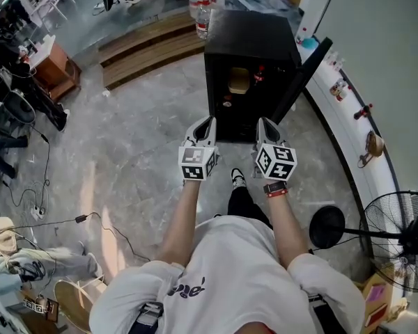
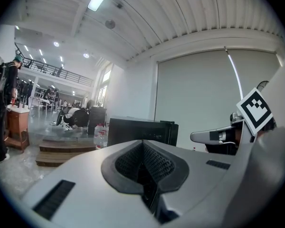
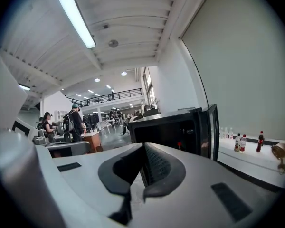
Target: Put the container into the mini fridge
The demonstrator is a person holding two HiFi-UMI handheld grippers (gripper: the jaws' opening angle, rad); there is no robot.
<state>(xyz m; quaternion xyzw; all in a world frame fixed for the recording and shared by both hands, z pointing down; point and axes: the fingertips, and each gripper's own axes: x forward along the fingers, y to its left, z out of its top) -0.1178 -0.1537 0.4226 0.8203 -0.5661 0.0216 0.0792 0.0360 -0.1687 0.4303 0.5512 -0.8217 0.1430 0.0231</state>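
Concrete floor [image 1: 139, 138] leads to the open mini fridge [image 1: 251, 40], top centre; the tan box inside is prob. the container [image 1: 239, 81]. Your left gripper [image 1: 206, 124] and right gripper [image 1: 265, 124] are both closed w/ nothing held, so nudge the door [image 1: 306, 75] shut gently.

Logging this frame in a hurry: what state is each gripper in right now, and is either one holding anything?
Left gripper: shut, nothing between its jaws.
Right gripper: shut, nothing between its jaws.
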